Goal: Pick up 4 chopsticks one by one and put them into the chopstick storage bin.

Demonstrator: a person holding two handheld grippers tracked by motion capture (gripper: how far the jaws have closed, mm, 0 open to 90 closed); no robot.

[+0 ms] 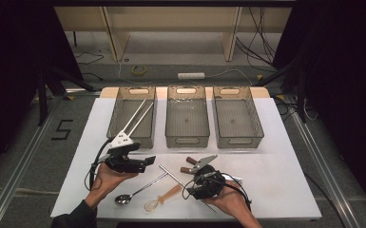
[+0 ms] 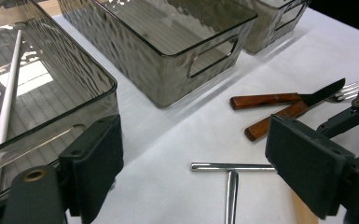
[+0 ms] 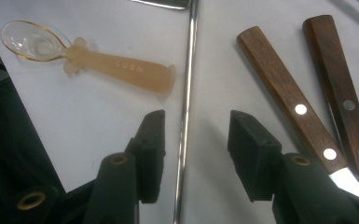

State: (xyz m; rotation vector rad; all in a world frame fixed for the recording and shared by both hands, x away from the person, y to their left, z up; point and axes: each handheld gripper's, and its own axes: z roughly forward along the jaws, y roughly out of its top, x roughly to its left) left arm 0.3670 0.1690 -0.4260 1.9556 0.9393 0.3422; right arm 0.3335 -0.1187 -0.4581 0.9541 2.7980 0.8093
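Lining up a pick is where I judge this to be: I am holding the right gripper [image 3: 195, 149] low over the worktop [image 1: 275, 156] with its jaws parted and empty, and a thin metal rod [image 3: 186, 93] is running straight up between them in the right gripper view. Its crossbar end [image 1: 171, 174] is lying near the middle of the worktop in the high view. Two wooden-handled knives [image 3: 289, 93] are lying just beside the right jaw, and an amber plastic spoon [image 3: 98, 63] is lying off the left jaw. The next move, as I read it, is calling for a straight drop and a squeeze on the rod alone, without nudging the knives. I am keeping the left gripper [image 1: 138, 161] wide open and empty too, beside the left bin [image 1: 115, 111], where white chopsticks [image 1: 138, 115] are lying.
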